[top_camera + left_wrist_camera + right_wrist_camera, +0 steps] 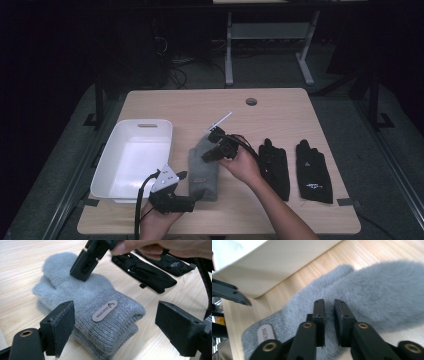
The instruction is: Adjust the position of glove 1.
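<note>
On the wooden table [280, 107], a grey fluffy mitten pair [204, 169] lay near the middle, at about three o'clock from the white bin [112, 150], with its knitted cuff and a small label [104, 310] turned toward the person. The right gripper [212, 151] came in from the mitten's three o'clock side, and its jaws were pinched nearly together on the fluffy upper part, a tuft of grey pile caught in the narrow gap (the right gripper view showed this best). The left gripper [187, 175] rested at the mitten's seven o'clock, by the cuff, its jaws spread wide and gripping nothing, with the cuff lying between and beyond them in the left gripper view. Two black gloves [274, 167] lay side by side at the mitten's three o'clock, just past the right hand [245, 165].
</note>
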Motion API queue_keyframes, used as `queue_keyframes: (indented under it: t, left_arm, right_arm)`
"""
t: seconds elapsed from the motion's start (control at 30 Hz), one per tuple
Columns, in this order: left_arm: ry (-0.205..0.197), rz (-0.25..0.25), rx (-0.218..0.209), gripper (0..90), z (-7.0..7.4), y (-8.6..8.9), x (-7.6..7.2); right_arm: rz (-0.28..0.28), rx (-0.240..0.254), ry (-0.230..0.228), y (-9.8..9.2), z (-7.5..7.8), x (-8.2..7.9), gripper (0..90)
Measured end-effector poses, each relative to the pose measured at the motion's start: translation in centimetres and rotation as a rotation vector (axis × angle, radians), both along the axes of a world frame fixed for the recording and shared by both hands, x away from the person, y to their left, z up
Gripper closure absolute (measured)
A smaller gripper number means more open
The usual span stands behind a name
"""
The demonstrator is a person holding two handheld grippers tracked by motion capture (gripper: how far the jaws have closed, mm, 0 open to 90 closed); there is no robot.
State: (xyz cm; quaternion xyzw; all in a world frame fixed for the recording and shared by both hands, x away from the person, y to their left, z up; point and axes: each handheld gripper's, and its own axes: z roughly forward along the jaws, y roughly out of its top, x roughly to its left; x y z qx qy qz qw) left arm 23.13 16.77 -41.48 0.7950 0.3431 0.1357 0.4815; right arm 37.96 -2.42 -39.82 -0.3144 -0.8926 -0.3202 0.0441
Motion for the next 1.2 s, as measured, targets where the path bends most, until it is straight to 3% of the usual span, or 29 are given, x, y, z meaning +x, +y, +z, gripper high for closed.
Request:
queue_keyframes:
  t: [0.17, 0.23, 0.27, 0.3, 0.4, 0.43, 0.53, 0.7, 0.9, 1.03, 1.1, 1.2]
  left_arm:
    - [0.005, -0.001, 0.004, 15.9, 0.0, -0.1, 0.0]
    - [0.005, -0.001, 0.004, 15.8, -0.1, 0.0, 0.0]
    - [0.005, -0.001, 0.004, 15.8, -0.1, 0.0, 0.0]
    - [0.007, 0.002, -0.004, 15.8, -0.1, 0.0, 0.0]
    - [0.006, 0.002, -0.001, 15.8, -0.1, -0.1, 0.0]
    - [0.009, 0.002, -0.001, 15.8, 0.0, -0.1, 0.0]
    - [0.010, -0.001, 0.006, 15.8, 0.0, -0.1, 0.0]
    - [0.012, 0.000, 0.000, 15.8, 0.0, -0.1, -0.1]
    - [0.004, -0.002, -0.007, 15.8, 0.1, 0.0, 0.0]
    - [0.002, -0.007, -0.008, 15.8, 0.1, -0.1, 0.0]
    - [-0.002, -0.008, -0.001, 15.8, 0.1, -0.1, 0.0]
    - [-0.004, -0.006, -0.001, 15.7, 0.1, -0.1, -0.1]
  right_arm:
    - [0.009, -0.035, 0.017, 0.9, -1.1, 0.1, 78.2]
    - [0.003, -0.003, 0.019, 0.5, -0.9, 0.3, 59.1]
    - [0.003, -0.003, 0.019, 0.5, -0.9, 0.3, 59.1]
    - [-0.005, -0.002, 0.009, 0.0, -0.6, 0.3, 46.6]
    - [-0.036, -0.013, -0.013, -0.6, -0.2, 0.4, 41.6]
    - [-0.077, 0.000, -0.022, -1.4, 0.2, 0.7, 38.8]
    - [-0.108, 0.017, -0.018, -2.1, 0.3, 1.0, 35.9]
    - [-0.193, 0.047, 0.047, -3.7, -0.8, 2.9, 27.6]
    - [-0.246, 0.097, 0.135, -3.8, -2.3, 4.5, 25.6]
    - [-0.262, 0.107, 0.168, -3.6, -3.2, 5.1, 25.5]
    - [-0.267, 0.116, 0.208, -3.5, -4.0, 5.5, 25.4]
    - [-0.266, 0.119, 0.222, -3.2, -4.5, 5.6, 25.5]
